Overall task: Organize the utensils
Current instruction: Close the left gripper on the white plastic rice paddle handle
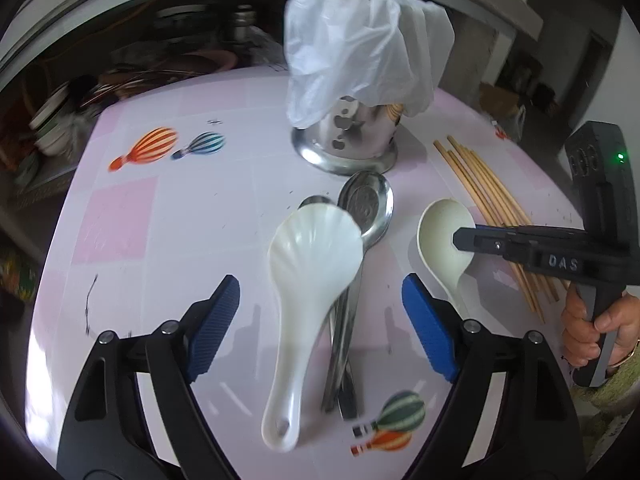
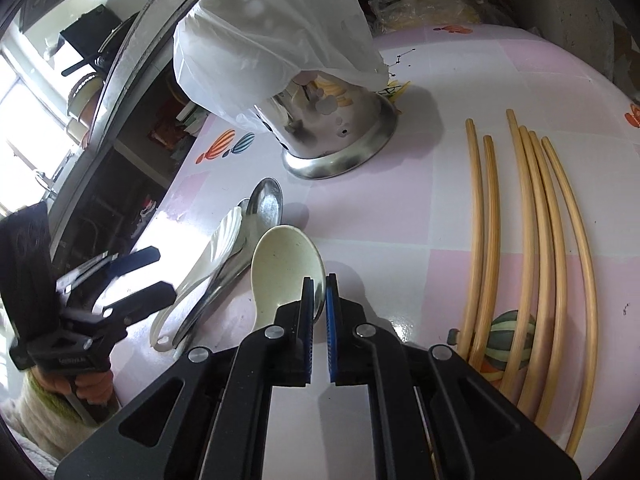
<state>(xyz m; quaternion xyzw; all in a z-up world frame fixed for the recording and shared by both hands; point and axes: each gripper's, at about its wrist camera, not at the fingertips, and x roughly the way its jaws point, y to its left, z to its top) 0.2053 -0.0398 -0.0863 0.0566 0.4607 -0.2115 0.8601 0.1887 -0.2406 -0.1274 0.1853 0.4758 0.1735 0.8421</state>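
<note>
Left gripper (image 1: 320,320) hovers over the table (image 1: 200,220), jaws wide, nothing between the ribbed blue pads (image 1: 216,320); black plastic arms, steel rivets. Directly under the gap lies the shell spoon (image 1: 308,280): glossy white, scalloped fan bowl, flat handle with a hole at the near end. It partly covers the steel spoons (image 1: 366,204), smooth and mirror-like, their handles running alongside it toward the camera, round bowls poking out at the far end.

Right gripper (image 2: 319,280) has its jaws nearly together, pinching the rim of the cream spoon (image 2: 286,268), a matte, speckled, deep oval bowl. Blue pads press the bowl's right edge from both sides. This spoon sits just right of the shell and steel spoons, apart from them in the left wrist view. A hand (image 1: 600,320) wraps the right gripper's black handle.

Right of the spoons, the chopsticks (image 2: 536,220) lie loose on the table: pale bamboo, round, thin, roughly parallel, bent only by the lens.

Table cover is glossy pink-and-white checks with printed striped balloons (image 1: 160,146).

Further back stands the holder (image 1: 344,136), a shiny steel cylinder with cut-out holes and a flared base rim. A thin, crinkled, translucent white bag (image 1: 360,40) drapes over its top.

Behind the table: dark, cluttered shelves, blurred.
</note>
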